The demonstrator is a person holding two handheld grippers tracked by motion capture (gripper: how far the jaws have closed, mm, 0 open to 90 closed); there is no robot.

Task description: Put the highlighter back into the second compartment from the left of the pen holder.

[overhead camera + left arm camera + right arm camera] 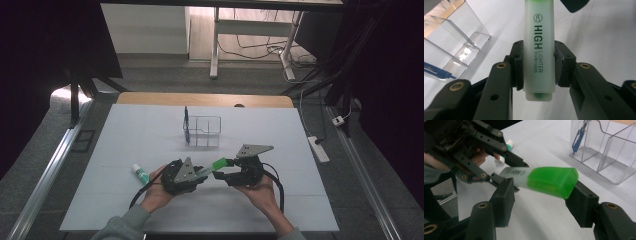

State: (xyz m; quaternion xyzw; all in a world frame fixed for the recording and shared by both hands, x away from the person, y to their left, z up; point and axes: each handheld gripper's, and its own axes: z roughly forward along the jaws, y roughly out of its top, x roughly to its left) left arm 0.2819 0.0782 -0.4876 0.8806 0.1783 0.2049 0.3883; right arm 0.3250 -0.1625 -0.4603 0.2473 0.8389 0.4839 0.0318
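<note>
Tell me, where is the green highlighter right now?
In the high view the green highlighter is near the table's front middle, clamped in the left gripper, its cap end between the right gripper jaws, before the clear organizer.

Dim dark surroundings, bright table, soft close-ups

- 1 green highlighter [212, 166], cap on, above the table's [125, 125] near edge
- 1 clear organizer [202, 131], mid-table toward the far edge
- 1 blue pen [185, 124], in the organizer
- 1 small white-green tube [140, 173], near edge, left
- 2 grippers: left gripper [204, 173], right gripper [223, 168]
</note>
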